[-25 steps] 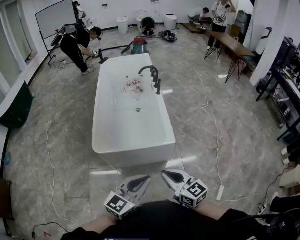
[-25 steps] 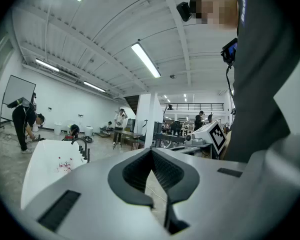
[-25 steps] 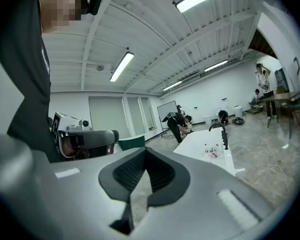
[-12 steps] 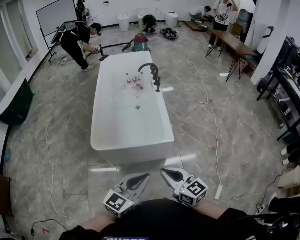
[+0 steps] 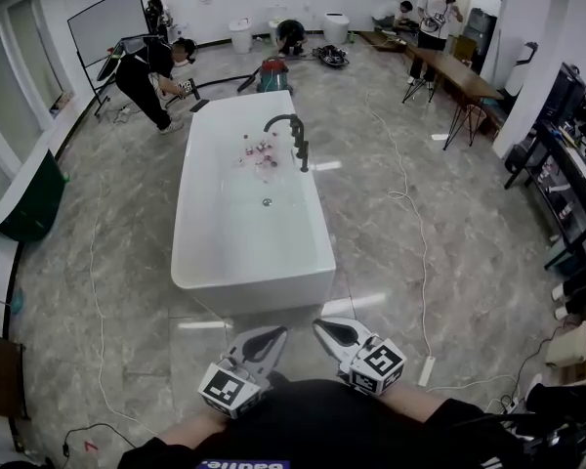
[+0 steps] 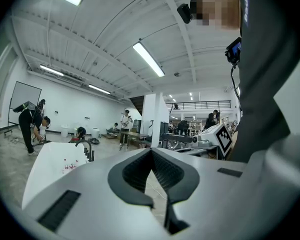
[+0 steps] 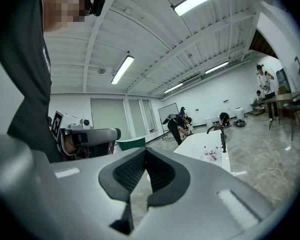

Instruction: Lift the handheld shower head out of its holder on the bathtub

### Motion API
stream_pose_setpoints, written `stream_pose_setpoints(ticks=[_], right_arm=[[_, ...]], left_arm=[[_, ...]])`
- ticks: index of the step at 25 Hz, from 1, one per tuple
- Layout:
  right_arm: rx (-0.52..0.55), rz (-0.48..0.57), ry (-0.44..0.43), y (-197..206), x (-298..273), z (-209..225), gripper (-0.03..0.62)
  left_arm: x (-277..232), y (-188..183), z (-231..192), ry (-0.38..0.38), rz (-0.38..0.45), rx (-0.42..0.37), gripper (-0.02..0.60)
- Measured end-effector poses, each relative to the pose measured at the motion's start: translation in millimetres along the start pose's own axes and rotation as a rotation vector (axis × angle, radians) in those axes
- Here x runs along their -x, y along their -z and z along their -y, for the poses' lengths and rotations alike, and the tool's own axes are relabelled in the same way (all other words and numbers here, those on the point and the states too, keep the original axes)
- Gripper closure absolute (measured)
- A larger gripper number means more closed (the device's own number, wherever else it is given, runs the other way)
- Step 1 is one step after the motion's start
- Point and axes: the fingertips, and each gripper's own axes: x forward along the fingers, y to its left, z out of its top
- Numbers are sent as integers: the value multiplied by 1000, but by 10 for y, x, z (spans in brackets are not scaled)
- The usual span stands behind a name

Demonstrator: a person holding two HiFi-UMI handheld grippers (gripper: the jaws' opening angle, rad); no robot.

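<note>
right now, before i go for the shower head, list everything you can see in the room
bathtub: one, white, middle of the floor
tap fitting: one, black, on the tub's right rim; shower head too small to tell apart
small bottles: several, pink and white, inside the tub by the tap
canister: one, red, beyond the tub's far end
whiteboard: one, white, far left
table: one, wooden, far right
cables: several, pale, across the floor
people: about five, along the far end
left gripper: one, grey, bottom centre, jaws shut, empty
right gripper: one, grey, beside it, jaws shut, empty
</note>
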Motion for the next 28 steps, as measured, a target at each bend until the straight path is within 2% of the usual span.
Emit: stream_pose_setpoints(ticks=[3, 7, 13, 21, 28], right_arm=[[-4, -17, 3, 32, -17, 165, 592], [-10, -30, 26, 10, -233, 481, 592], [7, -45, 85, -173, -929, 1150, 592], [10, -29, 180, -575, -2091, 2020, 592], [4, -14, 231, -805, -2500, 2625, 591]], left_arm=[[-160, -8, -86, -1, 6, 10, 577], [-405, -41, -427, 3, 16, 8, 577], [-934, -129, -1303, 44, 36, 0, 577], [-1532, -467, -2618, 147, 63, -39, 577], [-1981, -598, -3171, 176, 62, -21, 577]])
